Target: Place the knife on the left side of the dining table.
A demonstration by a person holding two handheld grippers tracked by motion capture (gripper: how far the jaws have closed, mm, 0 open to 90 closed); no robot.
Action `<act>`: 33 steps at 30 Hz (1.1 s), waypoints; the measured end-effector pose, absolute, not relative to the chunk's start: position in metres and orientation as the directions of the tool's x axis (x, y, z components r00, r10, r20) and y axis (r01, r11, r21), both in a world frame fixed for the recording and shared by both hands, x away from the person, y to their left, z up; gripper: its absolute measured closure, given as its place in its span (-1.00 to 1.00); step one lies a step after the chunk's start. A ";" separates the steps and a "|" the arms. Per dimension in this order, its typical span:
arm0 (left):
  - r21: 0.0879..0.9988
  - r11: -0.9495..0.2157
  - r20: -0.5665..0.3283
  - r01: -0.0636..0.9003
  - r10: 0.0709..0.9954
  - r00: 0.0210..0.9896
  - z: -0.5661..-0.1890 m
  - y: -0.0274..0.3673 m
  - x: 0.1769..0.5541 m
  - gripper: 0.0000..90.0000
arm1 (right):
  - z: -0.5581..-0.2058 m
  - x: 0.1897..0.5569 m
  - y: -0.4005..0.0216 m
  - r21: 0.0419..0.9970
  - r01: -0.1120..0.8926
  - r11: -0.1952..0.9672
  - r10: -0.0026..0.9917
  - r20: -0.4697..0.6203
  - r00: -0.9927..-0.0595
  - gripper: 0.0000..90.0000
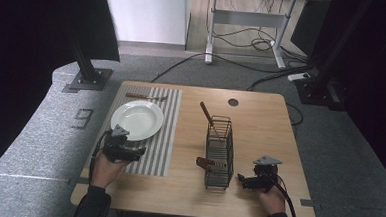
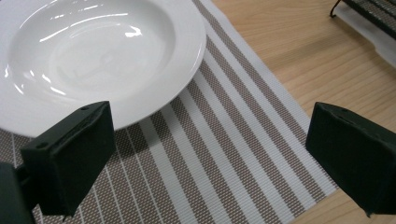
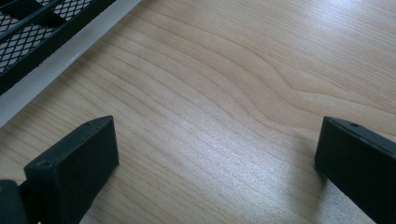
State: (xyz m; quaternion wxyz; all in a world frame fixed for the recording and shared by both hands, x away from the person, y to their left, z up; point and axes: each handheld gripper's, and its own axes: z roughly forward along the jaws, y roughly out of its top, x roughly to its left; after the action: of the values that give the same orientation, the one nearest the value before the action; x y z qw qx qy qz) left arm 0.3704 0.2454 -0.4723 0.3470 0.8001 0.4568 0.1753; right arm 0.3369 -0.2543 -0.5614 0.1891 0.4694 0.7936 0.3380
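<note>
Tongs first: our left tongs sit spread wide over the striped placemat, just beside the near rim of the white plate, w/ nothing between the jaws. In the left gripper view the two black jaws stand well apart, mat and plate edge between them, touching neither as far as we can tell. Our right tongs are likewise spread wide & empty, low over bare worktop just right of the black wire caddy; the right gripper view has only wood grain between the jaws and the caddy's mesh base at the corner.

Why it's laid out so, we'd judge: the place setting is half built. Plate is centred on the mat, one wooden-handled utensil lies across the mat's far end, beyond the plate. Two more pieces remain in the caddy: one handle leaning up & out at the far end, another poking out the near left side. Caddy sits mid-worktop, between both hands, so either can reach it. Right tongs are nearest, so prob. the near handle is the likely next pick; can't tell fork vs. knife at this res.
</note>
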 end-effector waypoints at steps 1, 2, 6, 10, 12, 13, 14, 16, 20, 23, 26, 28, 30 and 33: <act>0.716 -0.341 -0.039 0.609 0.852 0.522 -0.470 0.244 0.371 -0.97 | -0.561 0.337 -0.254 0.714 0.617 0.331 0.873 0.017 -0.488 -1.00; 0.717 -0.340 -0.039 0.609 0.852 0.522 -0.469 0.244 0.372 -0.96 | -0.561 0.337 -0.254 0.714 0.617 0.331 0.873 0.017 -0.488 -1.00; 0.726 -0.328 -0.053 0.604 0.849 0.525 -0.462 0.240 0.374 -0.93 | -0.561 0.337 -0.254 0.714 0.617 0.331 0.873 0.017 -0.488 -1.00; 0.727 -0.344 -0.043 0.594 0.841 0.539 -0.454 0.234 0.376 -0.92 | -0.561 0.337 -0.254 0.714 0.617 0.331 0.873 0.017 -0.488 -1.00; 0.726 -0.354 -0.037 0.590 0.836 0.548 -0.452 0.230 0.377 -0.91 | -0.561 0.337 -0.254 0.714 0.617 0.331 0.873 0.017 -0.488 -1.00; 0.726 -0.360 -0.034 0.586 0.833 0.553 -0.450 0.228 0.378 -0.91 | -0.561 0.337 -0.254 0.714 0.617 0.331 0.873 0.017 -0.488 -1.00; 0.727 -0.362 -0.033 0.584 0.831 0.556 -0.449 0.226 0.378 -0.91 | -0.561 0.337 -0.254 0.714 0.617 0.331 0.873 0.017 -0.488 -1.00; 0.731 -0.363 -0.031 0.577 0.828 0.560 -0.446 0.222 0.379 -0.92 | -0.561 0.337 -0.254 0.714 0.617 0.331 0.873 0.017 -0.488 -1.00; 0.741 -0.364 -0.030 0.564 0.822 0.569 -0.439 0.215 0.381 -0.93 | -0.561 0.337 -0.254 0.714 0.617 0.331 0.873 0.017 -0.488 -1.00; 0.745 -0.363 -0.031 0.560 0.819 0.573 -0.434 0.209 0.384 -0.94 | -0.561 0.337 -0.254 0.714 0.617 0.331 0.873 0.017 -0.488 -1.00; 0.748 -0.363 -0.033 0.556 0.817 0.576 -0.429 0.203 0.386 -0.95 | -0.561 0.337 -0.254 0.714 0.617 0.330 0.873 0.018 -0.487 -1.00; 0.748 -0.366 -0.030 0.553 0.815 0.579 -0.425 0.199 0.388 -0.95 | -0.561 0.337 -0.254 0.714 0.617 0.329 0.873 0.019 -0.487 -1.00; 0.748 -0.376 -0.022 0.547 0.810 0.586 -0.422 0.194 0.389 -0.95 | -0.561 0.337 -0.254 0.714 0.617 0.330 0.873 0.018 -0.487 -1.00; 0.751 -0.380 -0.019 0.541 0.806 0.592 -0.416 0.187 0.392 -0.95 | -0.561 0.337 -0.254 0.715 0.618 0.328 0.873 0.019 -0.486 -1.00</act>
State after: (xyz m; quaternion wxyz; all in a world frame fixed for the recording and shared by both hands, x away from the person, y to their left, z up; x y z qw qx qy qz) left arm 0.3925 0.1873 -0.4156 0.3713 0.8112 0.4150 0.1784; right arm 0.3368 -0.2541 -0.5614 0.1887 0.4703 0.7928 0.3387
